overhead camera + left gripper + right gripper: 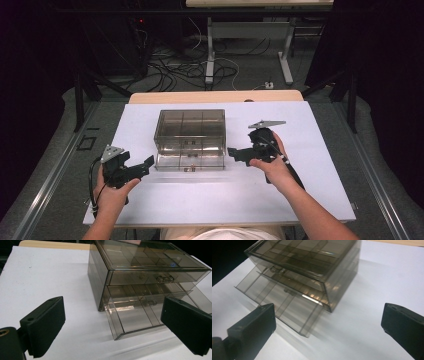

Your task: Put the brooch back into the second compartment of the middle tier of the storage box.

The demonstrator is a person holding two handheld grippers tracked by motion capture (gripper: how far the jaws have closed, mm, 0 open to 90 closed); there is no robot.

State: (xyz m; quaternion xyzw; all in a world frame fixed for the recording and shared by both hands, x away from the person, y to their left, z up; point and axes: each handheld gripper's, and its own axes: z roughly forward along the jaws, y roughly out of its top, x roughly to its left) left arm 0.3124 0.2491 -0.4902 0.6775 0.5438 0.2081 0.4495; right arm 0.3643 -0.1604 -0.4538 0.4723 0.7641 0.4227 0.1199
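A smoky see-through drawer box [190, 129] stands in the middle of the white board [305, 200]. Its lower drawer [189, 162] is pulled out toward me and looks empty; the upper drawer [150, 277] is pushed in. My left gripper [144, 166] sits just left of the pulled-out drawer, pointing at it, open with nothing between its jaws. My right gripper [234, 154] is close to the drawer's right front corner, also open and empty. In the left gripper view the drawer [135, 317] lies ahead between the wide-apart pads [45, 325]. The right gripper view shows the box [312, 260] ahead and left.
The board lies on a light wood table [215, 96] whose far edge shows behind the box. Bare board spreads in front of and to both sides of the box. Cables [180, 70] and another desk's legs [210, 55] are on the floor beyond.
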